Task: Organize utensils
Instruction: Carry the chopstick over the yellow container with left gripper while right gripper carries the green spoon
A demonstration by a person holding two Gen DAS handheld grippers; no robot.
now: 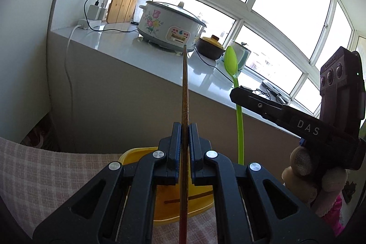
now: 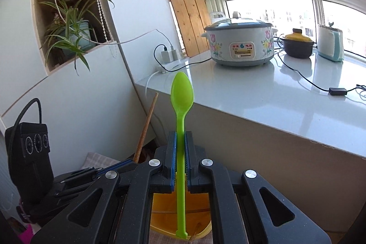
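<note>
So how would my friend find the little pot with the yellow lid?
Look at the long white counter under the big windows. On it stands a flowered rice cooker, and just right of it, before the pale blue-and-white appliance, sits the clay pot. It is the only dark brown one, squat, with a bright yellow lid.

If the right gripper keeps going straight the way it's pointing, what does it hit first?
Probably the grey cabinet front under the white counter. The right gripper, shut on the green spoon, points there, and the spoon's bowl would likely touch first; depth is uncertain.
</note>
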